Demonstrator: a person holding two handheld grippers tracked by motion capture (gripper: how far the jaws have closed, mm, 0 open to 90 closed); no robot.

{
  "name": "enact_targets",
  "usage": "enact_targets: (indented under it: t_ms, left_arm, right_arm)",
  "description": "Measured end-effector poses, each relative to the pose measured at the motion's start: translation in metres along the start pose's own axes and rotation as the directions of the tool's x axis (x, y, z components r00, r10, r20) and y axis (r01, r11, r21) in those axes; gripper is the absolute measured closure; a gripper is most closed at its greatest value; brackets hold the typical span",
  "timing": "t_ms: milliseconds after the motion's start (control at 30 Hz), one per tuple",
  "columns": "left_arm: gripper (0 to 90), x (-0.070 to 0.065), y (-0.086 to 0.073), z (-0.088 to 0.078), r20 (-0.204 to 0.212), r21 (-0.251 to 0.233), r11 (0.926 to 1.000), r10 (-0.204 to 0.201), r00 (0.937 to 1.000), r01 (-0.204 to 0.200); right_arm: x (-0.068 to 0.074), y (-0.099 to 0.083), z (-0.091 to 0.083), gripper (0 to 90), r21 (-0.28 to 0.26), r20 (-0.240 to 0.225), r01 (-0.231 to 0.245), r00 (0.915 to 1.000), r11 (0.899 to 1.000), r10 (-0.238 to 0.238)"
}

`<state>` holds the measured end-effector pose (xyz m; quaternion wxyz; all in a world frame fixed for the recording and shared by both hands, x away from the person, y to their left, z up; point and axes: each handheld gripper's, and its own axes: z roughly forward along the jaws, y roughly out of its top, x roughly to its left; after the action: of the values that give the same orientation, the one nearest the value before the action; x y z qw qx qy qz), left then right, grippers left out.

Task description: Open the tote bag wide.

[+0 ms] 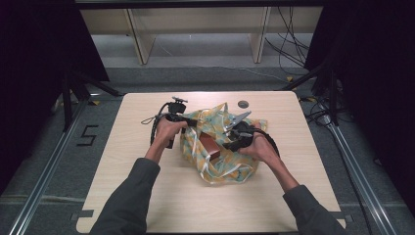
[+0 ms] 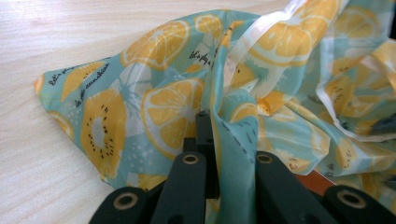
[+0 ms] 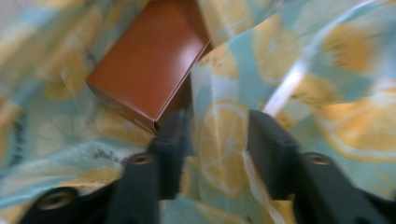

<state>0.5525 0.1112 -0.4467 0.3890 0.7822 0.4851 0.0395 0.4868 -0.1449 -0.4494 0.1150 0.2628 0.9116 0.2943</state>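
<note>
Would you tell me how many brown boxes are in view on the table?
1: the brown box lies inside the fruit-print wrap at mid-table, between the two grippers. More may be hidden under the folds.

A pale wooden table (image 1: 147, 196) carries a crumpled fruit-print bag (image 1: 220, 161).

Thin, glossy plastic film printed with citrus slices: bag (image 2: 154, 107). Smooth, slightly shiny brown card: box (image 3: 149, 70). Pale wood-grain laminate, matt: table (image 1: 161, 196). Matt black plastic with brass-coloured rivets: left gripper (image 2: 224, 154), right gripper (image 3: 217, 140).
</note>
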Motion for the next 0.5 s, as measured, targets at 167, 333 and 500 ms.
enact_targets:
  t_ms: [167,333,500]
  left_arm:
    - [87.5,0.001,-0.003,-0.003,0.006,-0.001,1.0000,0.008,1.0000,-0.008]
    - [87.6,0.004,-0.006,-0.010,0.007,-0.021,0.9997,0.014,0.9999,-0.014]
    - [87.6,0.013,-0.015,-0.008,0.002,-0.027,0.9995,-0.012,0.9999,0.012]
  right_arm:
    - [-0.012,0.005,0.008,90.0,0.055,0.069,0.039,0.9967,0.998,-0.043]
    - [-0.052,0.020,0.016,90.0,0.045,0.250,-0.052,0.9674,0.998,0.039]
    - [-0.066,0.014,0.041,90.0,0.100,0.239,-0.091,0.9689,0.991,0.064]
